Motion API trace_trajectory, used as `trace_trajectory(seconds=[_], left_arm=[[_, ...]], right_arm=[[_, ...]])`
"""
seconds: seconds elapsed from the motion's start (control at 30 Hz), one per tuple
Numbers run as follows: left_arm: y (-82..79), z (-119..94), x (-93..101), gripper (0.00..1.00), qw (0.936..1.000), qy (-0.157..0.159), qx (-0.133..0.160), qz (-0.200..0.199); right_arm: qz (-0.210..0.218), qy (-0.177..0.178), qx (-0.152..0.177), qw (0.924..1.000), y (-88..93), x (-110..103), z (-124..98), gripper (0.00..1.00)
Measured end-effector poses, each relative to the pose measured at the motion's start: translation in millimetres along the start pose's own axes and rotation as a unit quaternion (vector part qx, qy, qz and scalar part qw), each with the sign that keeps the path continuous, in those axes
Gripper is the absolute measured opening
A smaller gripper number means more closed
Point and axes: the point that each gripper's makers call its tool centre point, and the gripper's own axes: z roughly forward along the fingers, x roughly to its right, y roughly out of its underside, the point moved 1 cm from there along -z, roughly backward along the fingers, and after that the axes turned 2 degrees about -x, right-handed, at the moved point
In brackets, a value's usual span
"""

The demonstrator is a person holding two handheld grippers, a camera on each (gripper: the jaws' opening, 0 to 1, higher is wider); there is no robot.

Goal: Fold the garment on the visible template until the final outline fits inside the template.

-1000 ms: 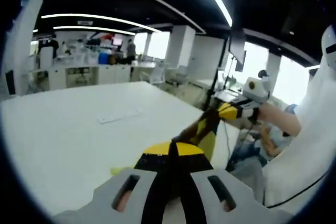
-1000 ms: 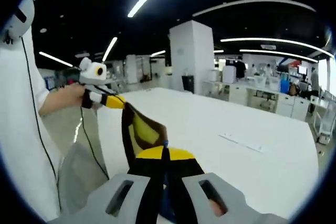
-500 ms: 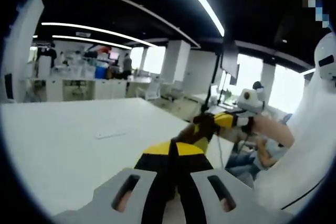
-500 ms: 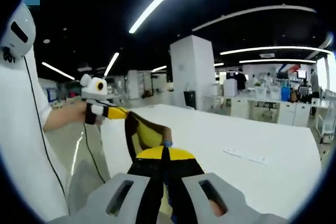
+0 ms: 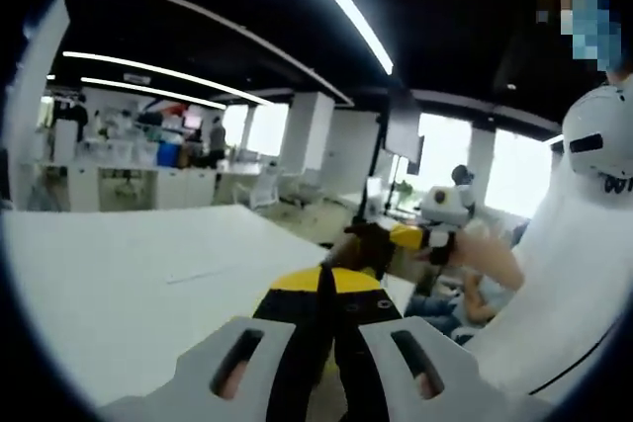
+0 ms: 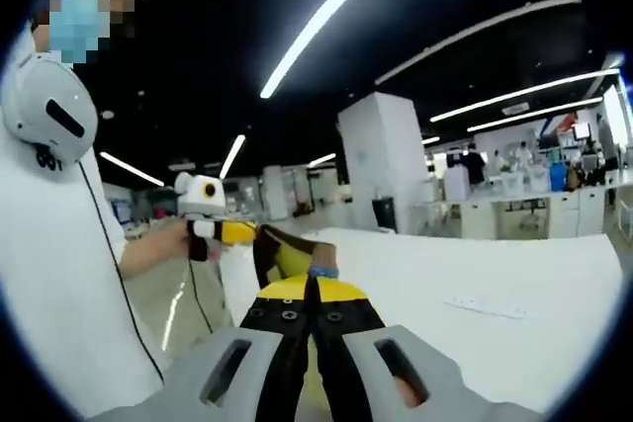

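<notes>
Both hand-held grippers are clamped on the dark brown and yellow fabric garment [image 6: 280, 256], which hangs stretched in the air between them, off the white counter [image 5: 109, 274]. Left hand-held gripper [image 5: 326, 289] pinches one end, right hand-held gripper [image 6: 310, 292] the other, likely to spread it flat first. Counter's near edge sits below, with open room beyond. Template can't be made out.

Bright ceiling light strips [image 5: 336, 7] glare against a dark ceiling; fisheye edges bend, slightly soft.
</notes>
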Motion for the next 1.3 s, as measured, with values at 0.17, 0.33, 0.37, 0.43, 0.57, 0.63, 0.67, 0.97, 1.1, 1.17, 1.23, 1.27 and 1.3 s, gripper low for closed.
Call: trace_trajectory(seconds=[0.17,0.33,0.37,0.43,0.57,0.63,0.67,0.97,1.1,1.17,1.23,1.27,1.3], left_arm=[[-14.8,-8.1,19.4,0.0,0.9991,0.035,0.022,-0.008],[-36.4,-17.8,39.6,0.0,0.9961,0.072,0.051,-0.007],[-43.4,-19.8,43.9,0.0,0.9944,0.083,0.064,-0.01],[-49.9,-21.3,45.9,0.0,0.993,0.09,0.076,-0.011],[-46.1,-14.4,19.8,0.0,0.9963,0.045,0.071,-0.021],[-33.2,-6.6,1.7,0.0,0.9988,0.007,0.046,-0.016],[-26.5,-3.4,-5.7,0.0,0.9992,-0.001,0.036,-0.015],[36.2,23.7,-63.4,0.0,0.992,-0.081,-0.091,-0.033],[46.9,37.0,-74.7,0.0,0.9906,-0.077,-0.105,-0.044],[51.1,41.8,-84.1,0.0,0.9889,-0.079,-0.11,-0.062],[53.5,45.1,-91.3,0.0,0.9876,-0.081,-0.114,-0.071],[55.7,47.8,-98.4,0.0,0.9862,-0.082,-0.118,-0.082],[57.4,49.2,-103.0,0.0,0.9849,-0.086,-0.12,-0.091]], right_arm=[[0.022,-0.06,0.055,0.9965,-20.6,-24.5,-10.4,0.01],[0.017,-0.112,0.103,0.9882,-48.5,-46.4,-20.8,0.01],[0.011,-0.12,0.117,0.9858,-56.8,-49.6,-22.2,0.01],[0.011,-0.122,0.136,0.9831,-67.9,-49.2,-23.2,0.01],[0.017,-0.083,0.14,0.9865,-68.8,-17.8,-17.6,0.01],[0.019,-0.055,0.113,0.9919,-56.6,-1.6,-9.8,0.01],[0.021,-0.028,0.095,0.9949,-47.7,11.0,-4.7,0.01],[0.036,0.066,-0.024,0.9969,17.4,71.0,24.9,0.01],[0.031,0.087,-0.051,0.9944,30.5,88.2,30.0,0.01],[0.036,0.096,-0.061,0.9929,35.6,98.1,33.6,0.01],[0.039,0.101,-0.066,0.9919,38.3,105.8,36.9,0.01],[0.042,0.107,-0.073,0.9907,41.4,113.1,39.7,0.01],[0.044,0.111,-0.077,0.9898,43.5,117.2,41.4,0.01]])
